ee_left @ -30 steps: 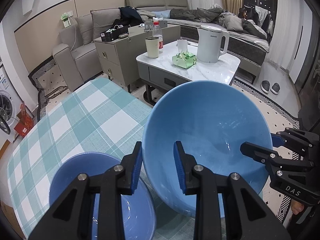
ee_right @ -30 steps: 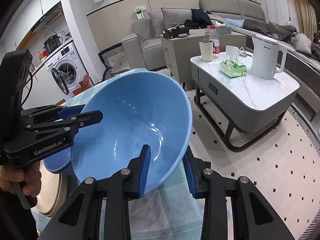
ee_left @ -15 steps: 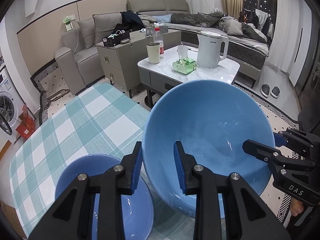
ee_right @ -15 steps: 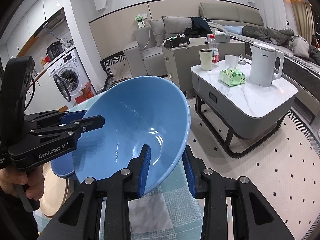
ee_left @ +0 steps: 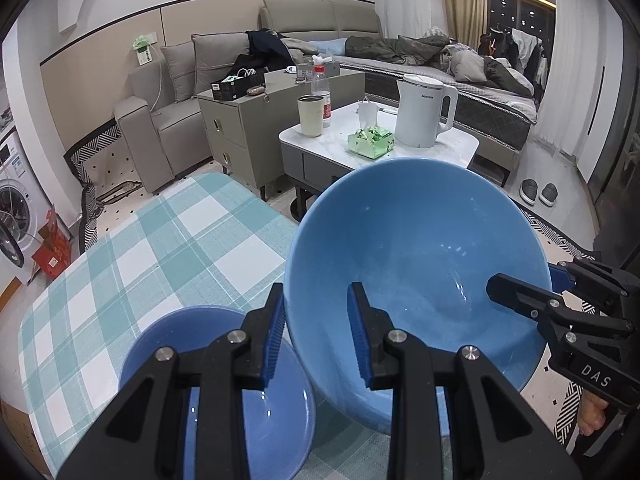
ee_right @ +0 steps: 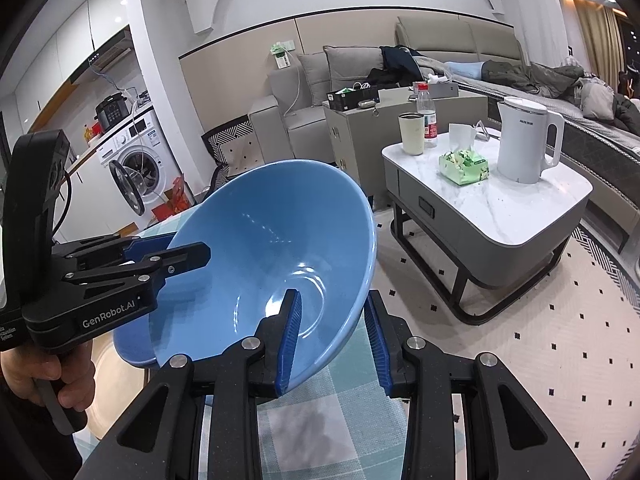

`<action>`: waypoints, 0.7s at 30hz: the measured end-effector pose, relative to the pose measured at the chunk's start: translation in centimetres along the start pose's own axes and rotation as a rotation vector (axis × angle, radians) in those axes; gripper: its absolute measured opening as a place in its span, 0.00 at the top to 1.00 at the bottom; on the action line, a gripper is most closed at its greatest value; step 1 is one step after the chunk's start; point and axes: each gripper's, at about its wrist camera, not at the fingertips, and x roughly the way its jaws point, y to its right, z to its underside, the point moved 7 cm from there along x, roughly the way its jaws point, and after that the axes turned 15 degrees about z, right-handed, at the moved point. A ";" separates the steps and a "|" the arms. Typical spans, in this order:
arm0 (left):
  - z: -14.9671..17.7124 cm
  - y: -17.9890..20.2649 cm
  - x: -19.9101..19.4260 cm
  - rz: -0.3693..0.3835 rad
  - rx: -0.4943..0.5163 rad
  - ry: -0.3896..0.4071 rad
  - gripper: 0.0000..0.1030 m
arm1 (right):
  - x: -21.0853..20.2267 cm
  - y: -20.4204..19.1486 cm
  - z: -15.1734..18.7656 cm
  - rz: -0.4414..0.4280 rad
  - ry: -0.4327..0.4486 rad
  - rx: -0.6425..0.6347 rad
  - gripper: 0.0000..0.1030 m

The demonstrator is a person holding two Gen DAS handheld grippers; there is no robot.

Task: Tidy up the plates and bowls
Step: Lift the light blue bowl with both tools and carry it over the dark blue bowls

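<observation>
A large blue bowl (ee_left: 420,260) hangs tilted above the checked tablecloth (ee_left: 160,248), held by its rim from two sides. My left gripper (ee_left: 316,332) is shut on the near rim, one pad inside and one outside. My right gripper (ee_left: 520,284) grips the rim at the right. In the right wrist view the same bowl (ee_right: 260,240) sits in my right gripper (ee_right: 334,336), with the left gripper (ee_right: 188,256) clamped on its left rim. A smaller blue bowl (ee_left: 256,420) rests on the table under the left gripper, partly hidden.
A beige plate (ee_right: 116,372) lies on the table beneath the smaller bowl (ee_right: 128,344). Beyond the table edge stands a white coffee table (ee_right: 520,216) with a kettle (ee_right: 524,144), tissue pack and cup. A washing machine (ee_right: 136,168) is at the left.
Both grippers have risen a little together, carrying the large bowl higher above the table and the smaller bowl. Neither grip has changed.
</observation>
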 end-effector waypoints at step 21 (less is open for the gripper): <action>0.2 -2.9 -3.7 -0.043 -0.035 0.059 0.72 | -2.3 -4.5 -2.6 -0.001 0.072 -0.086 0.68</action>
